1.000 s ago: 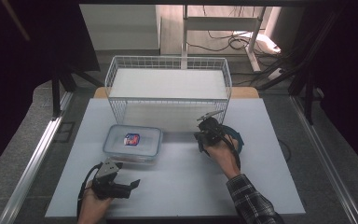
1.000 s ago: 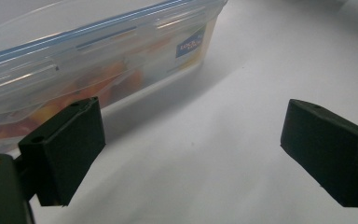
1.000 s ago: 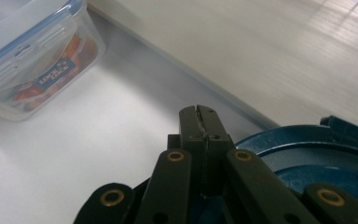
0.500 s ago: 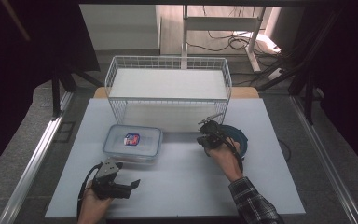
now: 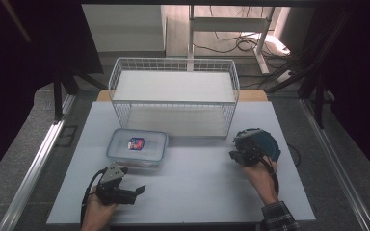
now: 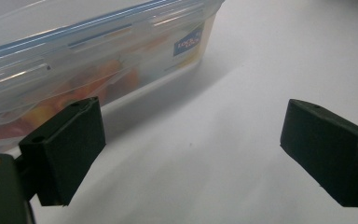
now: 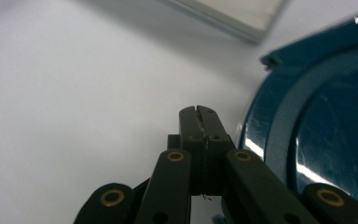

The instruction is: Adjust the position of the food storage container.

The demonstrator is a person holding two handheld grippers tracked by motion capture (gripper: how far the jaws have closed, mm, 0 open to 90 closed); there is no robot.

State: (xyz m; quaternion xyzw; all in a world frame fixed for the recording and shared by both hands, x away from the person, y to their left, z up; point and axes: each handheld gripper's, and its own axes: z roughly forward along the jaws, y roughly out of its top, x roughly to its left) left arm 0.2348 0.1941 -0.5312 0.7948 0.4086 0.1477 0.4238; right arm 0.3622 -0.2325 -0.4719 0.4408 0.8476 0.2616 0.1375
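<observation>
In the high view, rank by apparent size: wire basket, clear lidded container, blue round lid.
1. wire basket, clearly largest.
2. clear lidded container.
3. blue round lid, smallest, though the right gripper covers part of it, so its full extent is unsure.

Lab: dark-curtained test table (image 5: 192,192), loose floor cables (image 5: 231,45)

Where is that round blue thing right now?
In the high view, the blue lid lies on the table's right side, just past the right claw and beside the wire basket's right corner.
</observation>
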